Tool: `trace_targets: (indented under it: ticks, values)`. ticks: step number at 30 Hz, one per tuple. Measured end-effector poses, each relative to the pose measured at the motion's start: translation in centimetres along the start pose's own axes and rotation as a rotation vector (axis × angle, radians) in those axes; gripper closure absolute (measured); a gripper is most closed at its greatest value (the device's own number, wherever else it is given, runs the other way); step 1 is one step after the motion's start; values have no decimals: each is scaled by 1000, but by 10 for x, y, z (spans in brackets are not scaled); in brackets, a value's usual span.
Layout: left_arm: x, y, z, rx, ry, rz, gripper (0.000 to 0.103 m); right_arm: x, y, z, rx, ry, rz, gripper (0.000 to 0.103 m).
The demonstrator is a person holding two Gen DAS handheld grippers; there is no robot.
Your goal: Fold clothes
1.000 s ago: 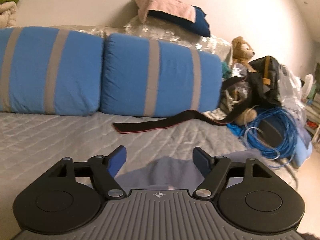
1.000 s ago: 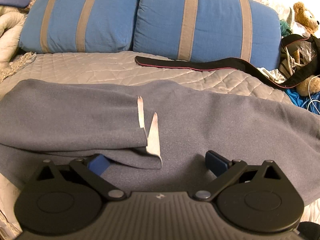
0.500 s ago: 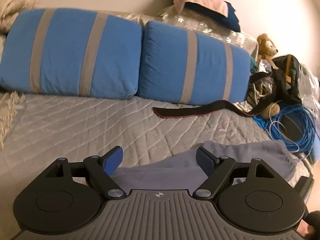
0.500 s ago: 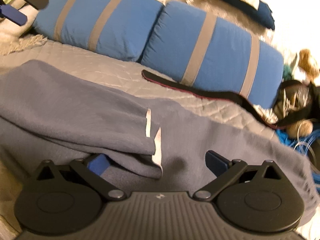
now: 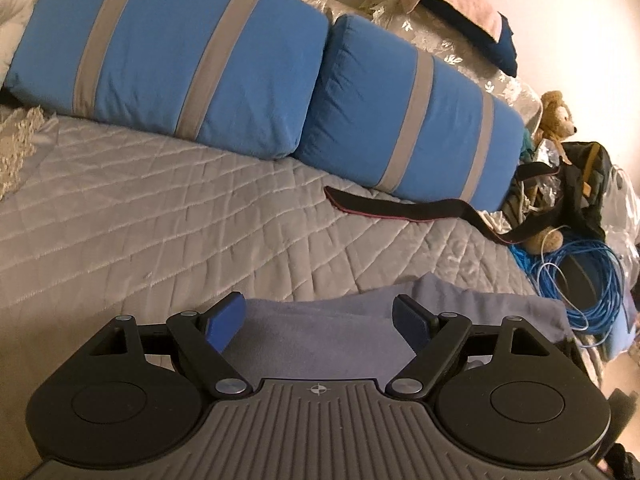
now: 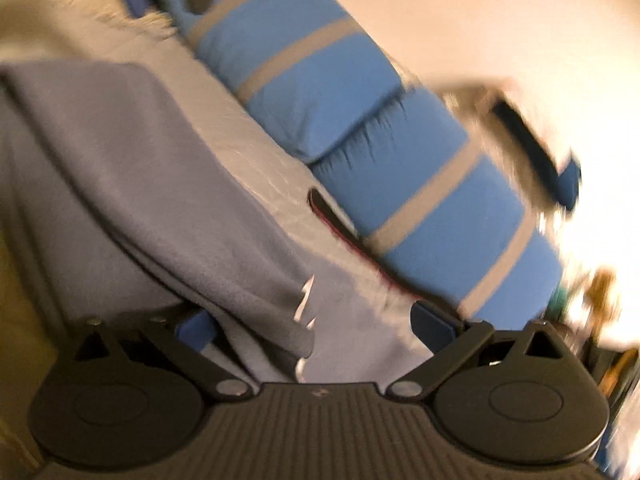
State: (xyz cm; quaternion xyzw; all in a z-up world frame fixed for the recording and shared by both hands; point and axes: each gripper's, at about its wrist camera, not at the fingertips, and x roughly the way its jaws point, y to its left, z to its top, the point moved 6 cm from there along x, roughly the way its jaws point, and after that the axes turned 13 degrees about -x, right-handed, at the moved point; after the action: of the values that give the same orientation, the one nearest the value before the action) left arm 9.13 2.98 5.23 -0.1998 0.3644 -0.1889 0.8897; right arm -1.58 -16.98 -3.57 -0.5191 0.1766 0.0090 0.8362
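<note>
A grey-blue garment (image 5: 480,312) lies spread on the quilted grey bedspread (image 5: 160,220). My left gripper (image 5: 318,308) hangs open just above the garment's far edge, its blue pads wide apart and nothing pinched. In the blurred, tilted right wrist view the same garment (image 6: 140,160) lies folded over itself, with small white tags (image 6: 306,296) at the fold's corner. My right gripper (image 6: 312,316) is open and low over the cloth. The folded flap drapes over its left finger (image 6: 196,328), and the right finger stands bare.
Two blue pillows with grey stripes (image 5: 180,60) (image 5: 400,120) line the back of the bed. A black strap (image 5: 400,208) lies in front of them. At the right end sit a teddy bear (image 5: 556,116), a dark bag (image 5: 588,176) and a coil of blue cable (image 5: 580,280).
The left gripper has slid left along the bed, dipped and tilted; the garment's edge now spans its fingers. The right gripper has rolled sharply, and the flap still lies over its left finger.
</note>
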Motion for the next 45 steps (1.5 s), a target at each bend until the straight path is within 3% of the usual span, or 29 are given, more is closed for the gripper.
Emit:
trace_targets:
  ticks: [5,12,15,17,18,23,27,30,33,35,39,45]
  values:
    - [-5,9,-3,-32,19,-8,23,-7,16,9,-356,-73,43,11]
    - [-10,18,1,-81,18,-6,23,-6,38,8,-661,-99,80,37]
    - [-12,17,3,-88,11,-17,23,-2,45,8,-720,-94,104,49]
    - [-13,17,4,-90,9,-22,23,1,47,5,-743,-80,135,70]
    - [-13,17,4,-95,13,-23,23,2,47,4,-754,-77,143,73]
    - [-13,20,4,-118,38,-26,23,3,38,7,-779,-87,125,82]
    - [-17,18,2,-102,55,-38,23,2,15,15,-738,-101,103,82]
    - [-23,-3,-11,59,64,-60,23,-2,2,21,-735,-116,90,83]
    - [-32,-32,-39,339,20,-71,23,-4,-10,28,-731,-127,84,83]
    - [-34,-47,-63,540,-22,-17,23,-3,-19,32,-721,-132,78,83]
    - [-22,-60,-103,792,-58,83,23,-3,-33,41,-696,-146,66,83]
    - [4,-58,-131,987,-157,292,23,-8,-45,48,-703,-168,28,86]
